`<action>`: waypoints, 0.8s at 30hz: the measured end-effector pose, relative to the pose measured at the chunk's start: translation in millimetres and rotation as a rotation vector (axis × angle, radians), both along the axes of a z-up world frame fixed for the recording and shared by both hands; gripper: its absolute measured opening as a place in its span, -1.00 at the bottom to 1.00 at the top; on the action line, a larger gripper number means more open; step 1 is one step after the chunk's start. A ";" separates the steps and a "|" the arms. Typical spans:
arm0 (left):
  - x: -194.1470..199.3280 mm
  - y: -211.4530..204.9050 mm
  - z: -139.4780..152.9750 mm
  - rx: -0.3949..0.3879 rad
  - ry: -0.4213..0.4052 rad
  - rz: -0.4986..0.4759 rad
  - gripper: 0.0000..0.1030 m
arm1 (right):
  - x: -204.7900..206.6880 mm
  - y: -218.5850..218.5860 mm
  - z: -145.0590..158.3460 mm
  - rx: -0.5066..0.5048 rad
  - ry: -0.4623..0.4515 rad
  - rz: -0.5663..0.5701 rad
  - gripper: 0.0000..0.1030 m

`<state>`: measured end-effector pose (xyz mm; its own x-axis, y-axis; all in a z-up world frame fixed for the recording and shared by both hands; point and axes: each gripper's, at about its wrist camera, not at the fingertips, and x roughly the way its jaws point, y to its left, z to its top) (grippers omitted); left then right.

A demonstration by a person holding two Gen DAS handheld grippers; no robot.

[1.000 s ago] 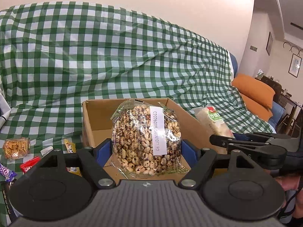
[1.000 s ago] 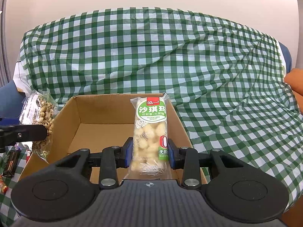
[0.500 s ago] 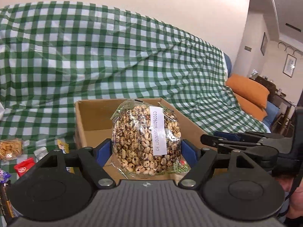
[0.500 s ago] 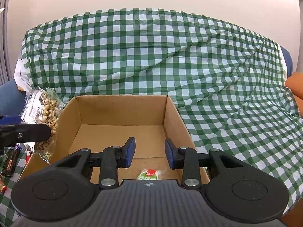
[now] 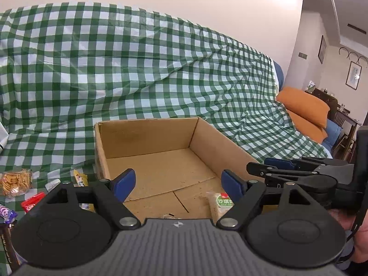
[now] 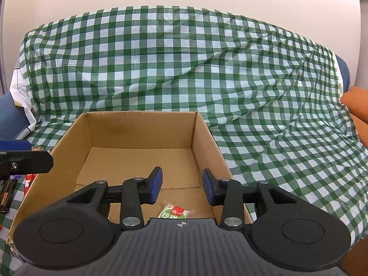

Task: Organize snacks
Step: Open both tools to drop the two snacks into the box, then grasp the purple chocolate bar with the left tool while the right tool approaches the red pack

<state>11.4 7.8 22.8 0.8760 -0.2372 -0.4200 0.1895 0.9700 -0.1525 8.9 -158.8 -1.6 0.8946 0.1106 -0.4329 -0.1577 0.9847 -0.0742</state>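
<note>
An open cardboard box [image 5: 147,135] [image 6: 142,126] sits on the green checked cloth. My left gripper [image 5: 178,181] is open and empty above its near left part. My right gripper [image 6: 181,184] is open and empty above its near right part, and it also shows in the left wrist view [image 5: 271,168]. A green-labelled snack pack [image 6: 174,212] [image 5: 222,203] lies on the box floor at the near edge. A sliver of the clear puffed-grain bag [image 5: 169,216] shows on the box floor just past my left gripper's body; the rest is hidden.
Loose snacks lie on the cloth left of the box: a cracker bag [image 5: 15,181], a red wrapper [image 5: 32,201], a yellow pack [image 5: 79,178], a dark bar [image 6: 7,194]. The cloth-covered sofa back [image 6: 184,64] rises behind. Orange cushions [image 5: 303,108] lie to the right.
My right gripper opened first and dropped the green pack into the box. My left gripper then opened and let go of the puffed-grain bag, which fell into the box.
</note>
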 end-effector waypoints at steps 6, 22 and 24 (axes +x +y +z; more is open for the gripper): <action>2.4 7.2 -4.6 0.031 0.026 0.025 -0.44 | -0.1 4.0 -0.6 -0.015 -0.009 0.016 -0.22; 21.7 154.0 23.4 -0.102 0.208 0.304 -0.69 | -6.8 42.3 4.4 0.025 -0.054 0.132 -0.53; 22.5 180.1 26.0 -0.086 0.179 0.393 -0.68 | -10.0 53.7 6.4 0.033 -0.062 0.170 -0.54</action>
